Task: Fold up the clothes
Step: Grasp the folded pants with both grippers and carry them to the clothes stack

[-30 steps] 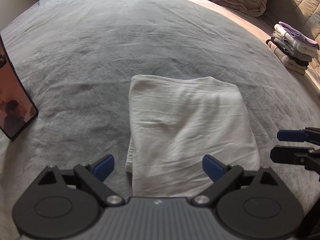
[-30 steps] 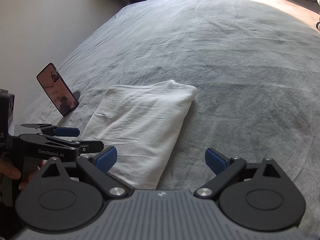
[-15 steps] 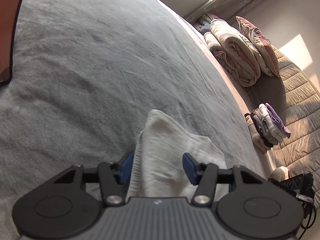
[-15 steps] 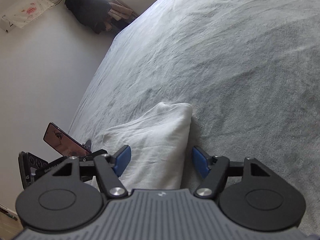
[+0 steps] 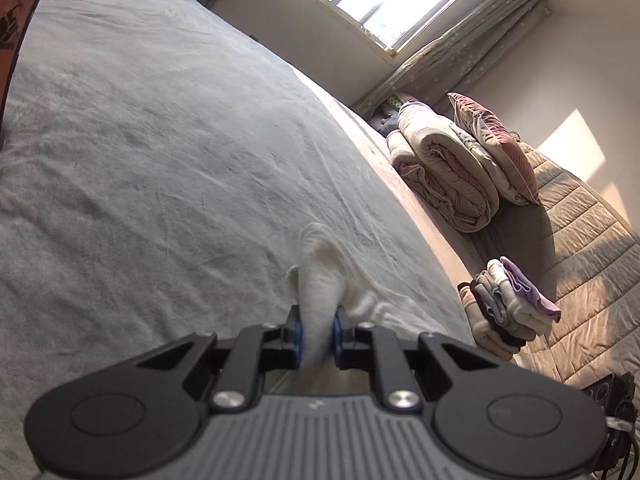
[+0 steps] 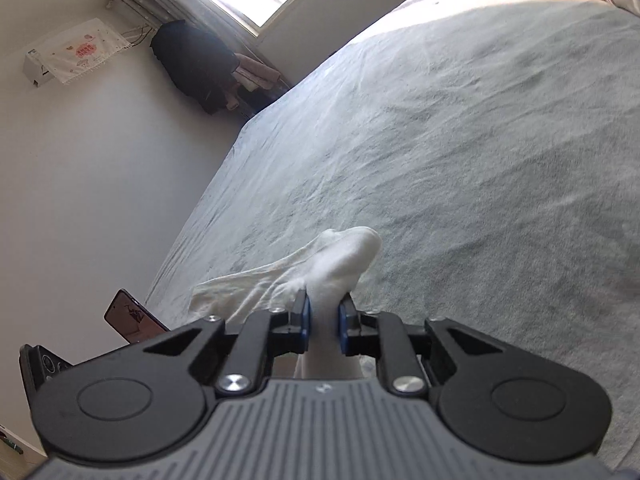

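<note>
Both pairs of fingers pinch my white garment — left gripper, right gripper — over the grey bed; folded stack right, phone left.

My white cloth looked soft and a bit fuzzy, with small wrinkles. The bed had a grey fuzzy cover, matt and rumpled. My fingers were matt black plastic with smooth blue pads and shiny metal screws. The phone had a glossy screen.
</note>
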